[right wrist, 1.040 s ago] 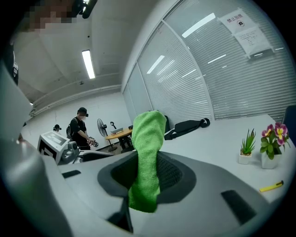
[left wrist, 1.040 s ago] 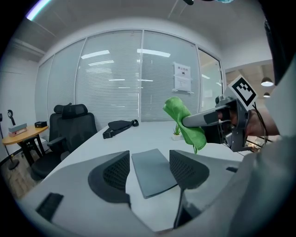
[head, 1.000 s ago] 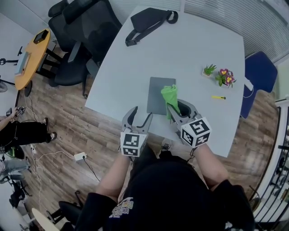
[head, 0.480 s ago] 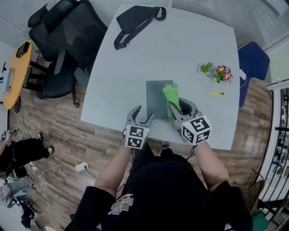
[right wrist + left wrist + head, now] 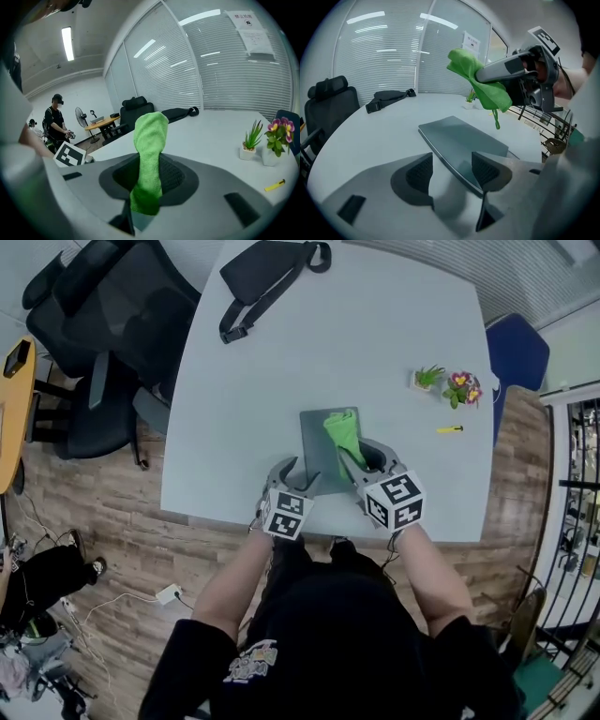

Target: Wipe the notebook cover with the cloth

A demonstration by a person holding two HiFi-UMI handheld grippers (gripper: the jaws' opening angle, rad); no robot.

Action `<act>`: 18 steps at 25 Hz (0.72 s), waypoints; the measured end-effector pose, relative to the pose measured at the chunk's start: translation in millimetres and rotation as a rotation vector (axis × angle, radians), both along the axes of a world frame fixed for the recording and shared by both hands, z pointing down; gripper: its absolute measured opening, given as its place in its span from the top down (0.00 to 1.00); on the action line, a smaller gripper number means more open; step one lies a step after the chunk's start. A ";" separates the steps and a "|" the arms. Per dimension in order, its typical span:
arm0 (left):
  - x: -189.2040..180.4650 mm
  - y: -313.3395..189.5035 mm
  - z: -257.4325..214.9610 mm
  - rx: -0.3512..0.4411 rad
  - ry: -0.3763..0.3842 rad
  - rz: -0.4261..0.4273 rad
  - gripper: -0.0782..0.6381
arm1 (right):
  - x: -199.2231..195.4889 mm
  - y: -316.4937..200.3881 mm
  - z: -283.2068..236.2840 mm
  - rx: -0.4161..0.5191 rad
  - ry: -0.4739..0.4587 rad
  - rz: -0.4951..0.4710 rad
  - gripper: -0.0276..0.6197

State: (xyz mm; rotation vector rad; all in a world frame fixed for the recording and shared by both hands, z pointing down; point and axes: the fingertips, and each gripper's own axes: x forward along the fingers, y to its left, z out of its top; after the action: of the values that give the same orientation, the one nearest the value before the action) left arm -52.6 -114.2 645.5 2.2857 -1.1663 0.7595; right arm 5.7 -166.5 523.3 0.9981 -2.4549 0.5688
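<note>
- Notebook [image 5: 316,442] lies flat on the surface [image 5: 375,352] near my edge. Its long axis runs away from me.
- Right hand-held gripper [image 5: 360,458] is clamped on the green cloth [image 5: 341,431]. The left gripper view shows the cloth above the cover's right side, not touching it.
- Left hand-held gripper [image 5: 298,476] holds nothing, jaws apart, with the notebook's near left corner showing between them.
- My judgement: the right one is nearer, so the wipe needs a drop straight down, then strokes along the long axis.
</note>
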 end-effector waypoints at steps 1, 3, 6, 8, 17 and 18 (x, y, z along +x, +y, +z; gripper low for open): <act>-0.3 -2.7 2.9 -0.005 -0.006 0.013 0.53 | -3.2 -4.1 4.2 -0.006 0.008 -0.004 0.79; -0.8 -6.9 8.9 -0.023 -0.011 0.034 0.53 | -8.6 -13.0 13.1 -0.017 0.026 -0.015 0.79; 0.3 -7.4 13.4 -0.047 0.014 0.058 0.53 | -17.2 -23.9 27.9 -0.035 0.066 -0.046 0.79; 0.1 -7.1 14.5 -0.056 0.032 0.068 0.53 | -24.5 -31.3 39.0 -0.044 0.101 -0.077 0.79; 0.7 -7.5 16.8 -0.105 0.059 0.077 0.53 | -54.8 -61.7 96.6 -0.055 0.323 -0.247 0.78; 1.1 -7.8 16.9 -0.114 0.063 0.077 0.53 | -56.2 -64.5 102.3 -0.054 0.349 -0.263 0.78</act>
State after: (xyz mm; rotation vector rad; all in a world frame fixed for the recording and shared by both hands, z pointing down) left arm -51.5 -121.9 662.4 2.2542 -0.9865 0.7568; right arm -50.6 -231.0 625.6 0.6714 -2.1971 0.3375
